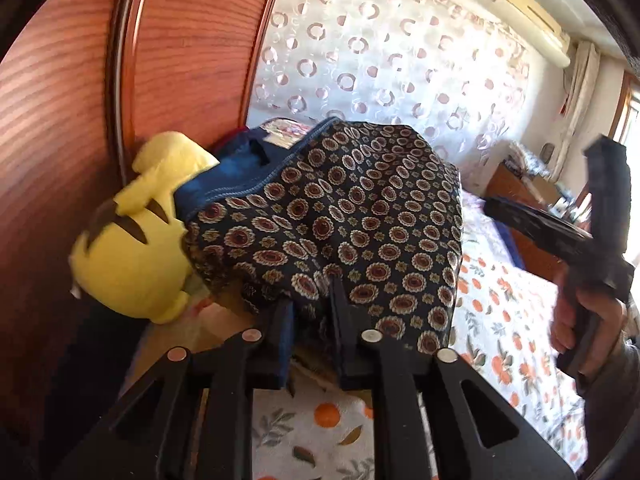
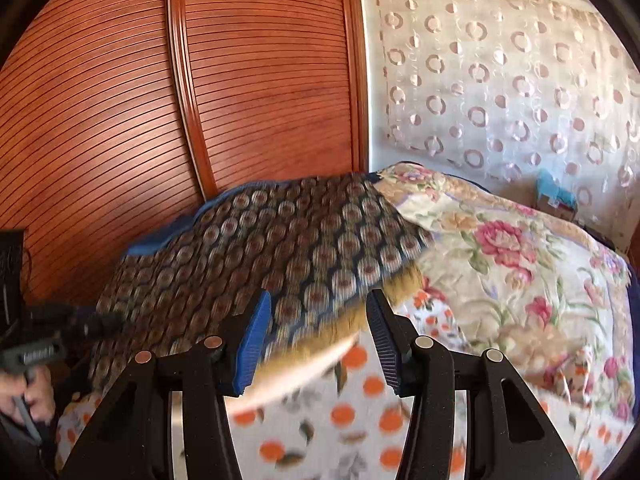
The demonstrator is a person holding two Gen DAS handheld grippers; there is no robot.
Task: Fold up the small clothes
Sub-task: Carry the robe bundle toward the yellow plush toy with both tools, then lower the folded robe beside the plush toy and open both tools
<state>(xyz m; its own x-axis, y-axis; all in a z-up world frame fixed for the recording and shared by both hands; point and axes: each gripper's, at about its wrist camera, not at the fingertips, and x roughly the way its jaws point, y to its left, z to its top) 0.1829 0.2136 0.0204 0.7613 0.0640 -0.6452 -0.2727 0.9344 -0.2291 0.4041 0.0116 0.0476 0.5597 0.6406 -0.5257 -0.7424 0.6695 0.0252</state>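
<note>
Dark patterned cloth, the garment (image 1: 352, 216), lies spread over a heap at the head of the bed (image 2: 360, 412), its blue waistband (image 1: 240, 192) toward the wardrobe (image 2: 100, 120). We judge the folding barely begun: the piece looks opened out, with no tidy crease that we can see, though the right view is blurred.

The left gripper (image 1: 310, 308) has its jaws narrowly parted around the near hem; whether they press it we cannot tell. The right gripper (image 2: 318, 336) stands spread, the hem between its pads but untouched.

A yellow plush (image 1: 132, 256) sits just beside the garment, a floral quilt (image 2: 500, 260) on the other side.
</note>
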